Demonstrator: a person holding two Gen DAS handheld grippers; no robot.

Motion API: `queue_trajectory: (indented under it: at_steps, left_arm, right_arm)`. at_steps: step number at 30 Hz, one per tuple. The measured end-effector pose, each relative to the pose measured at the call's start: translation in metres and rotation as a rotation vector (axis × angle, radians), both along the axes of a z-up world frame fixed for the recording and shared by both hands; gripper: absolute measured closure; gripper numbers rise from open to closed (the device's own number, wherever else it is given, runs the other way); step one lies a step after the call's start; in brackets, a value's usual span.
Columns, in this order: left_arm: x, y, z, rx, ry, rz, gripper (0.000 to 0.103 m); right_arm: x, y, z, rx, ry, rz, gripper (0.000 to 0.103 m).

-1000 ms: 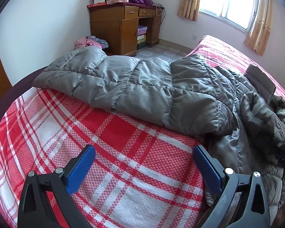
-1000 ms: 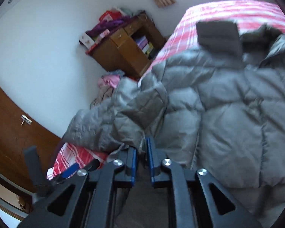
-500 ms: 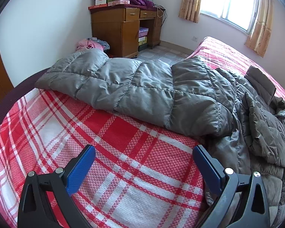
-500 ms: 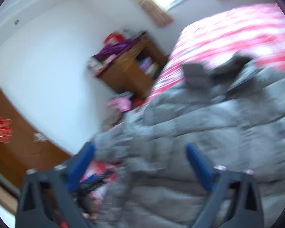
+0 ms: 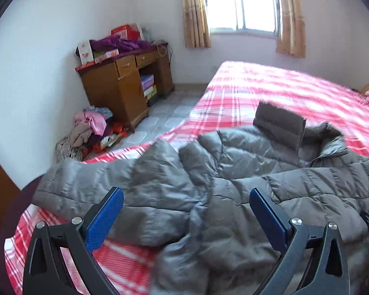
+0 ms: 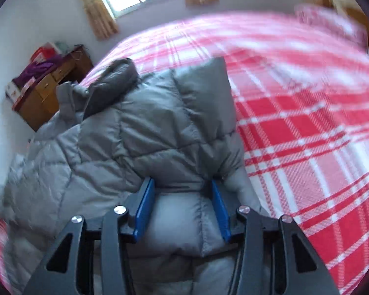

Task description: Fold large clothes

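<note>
Item: grey jacket (image 5: 233,196), rumpled across the frame's lower half on the plaid bed (image 5: 270,91). My left gripper (image 5: 185,217) gapes empty above it; my right gripper (image 6: 182,204) is closing around a padded fold. Risk: slick, puffy fabric may squeeze out, undoing the fold.

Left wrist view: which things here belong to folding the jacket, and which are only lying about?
Job:
- jacket
- bed
- left gripper, open

Lying about:
- desk
- clothes pile on the floor
- boxes on the desk
</note>
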State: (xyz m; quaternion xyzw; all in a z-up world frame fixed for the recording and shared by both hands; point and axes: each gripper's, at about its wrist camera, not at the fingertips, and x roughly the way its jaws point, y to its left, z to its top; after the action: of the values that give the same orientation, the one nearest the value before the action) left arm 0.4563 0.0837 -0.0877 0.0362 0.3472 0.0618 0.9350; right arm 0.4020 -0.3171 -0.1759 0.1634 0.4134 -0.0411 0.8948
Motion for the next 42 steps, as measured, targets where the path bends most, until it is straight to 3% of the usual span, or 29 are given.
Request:
queue_trajectory:
  at_steps: [3, 5, 8, 10, 12, 13, 14, 18, 21, 23, 26, 29, 33, 35, 42]
  left_arm:
    - [0.016, -0.005, -0.036, 0.066, 0.078, 0.087, 0.001]
    - [0.017, -0.003, -0.059, 0.085, 0.121, 0.119, 0.001]
    - [0.010, 0.002, -0.079, 0.074, 0.103, 0.141, 0.001]
    - [0.008, 0.002, -0.080, 0.073, 0.087, 0.143, 0.001]
    - [0.008, 0.001, -0.078, 0.071, 0.084, 0.124, 0.001]
    - [0.006, 0.002, -0.077, 0.068, 0.081, 0.121, 0.001]
    - [0.003, 0.004, -0.074, 0.055, 0.076, 0.119, 0.001]
    - [-0.014, 0.026, -0.042, -0.045, 0.018, 0.126, 0.001]
    - [-0.036, 0.066, -0.004, -0.124, -0.078, 0.182, 0.001]
    - [-0.045, 0.101, 0.016, -0.167, -0.129, 0.247, 0.001]
    - [-0.052, 0.166, 0.029, -0.235, -0.172, 0.428, 0.001]
    - [-0.054, 0.224, 0.018, -0.316, -0.147, 0.617, 0.001]
    - [-0.053, 0.274, -0.007, -0.370, -0.076, 0.771, 0.001]
    - [-0.057, 0.287, -0.018, -0.385, -0.054, 0.822, 0.001]
    - [-0.040, 0.308, -0.059, -0.592, 0.022, 0.892, 0.001]
  right_arm:
    - [0.002, 0.013, 0.009, -0.094, 0.030, 0.031, 0.053]
    - [-0.006, 0.014, 0.025, -0.088, -0.034, 0.032, 0.051]
    - [-0.008, 0.021, 0.040, -0.119, -0.107, 0.041, 0.029]
    - [-0.002, 0.028, 0.032, -0.155, -0.117, 0.064, 0.024]
    - [-0.001, 0.039, 0.008, -0.177, -0.060, 0.089, 0.024]
    - [0.009, 0.037, -0.008, -0.143, 0.012, 0.107, 0.024]
    - [0.005, 0.033, -0.004, -0.136, 0.004, 0.103, 0.020]
    - [0.006, 0.026, -0.003, -0.125, -0.004, 0.102, 0.014]
    - [0.005, 0.026, -0.002, -0.122, -0.005, 0.108, 0.014]
    - [0.006, 0.026, -0.001, -0.119, -0.007, 0.107, 0.014]
    - [0.005, 0.028, -0.004, -0.114, -0.011, 0.106, 0.014]
    - [0.001, 0.028, -0.004, -0.103, -0.018, 0.104, 0.014]
    - [0.001, 0.027, -0.004, -0.098, -0.021, 0.105, 0.014]
    - [0.001, 0.027, -0.004, -0.095, -0.022, 0.106, 0.014]
    - [0.001, 0.027, -0.004, -0.094, -0.023, 0.107, 0.013]
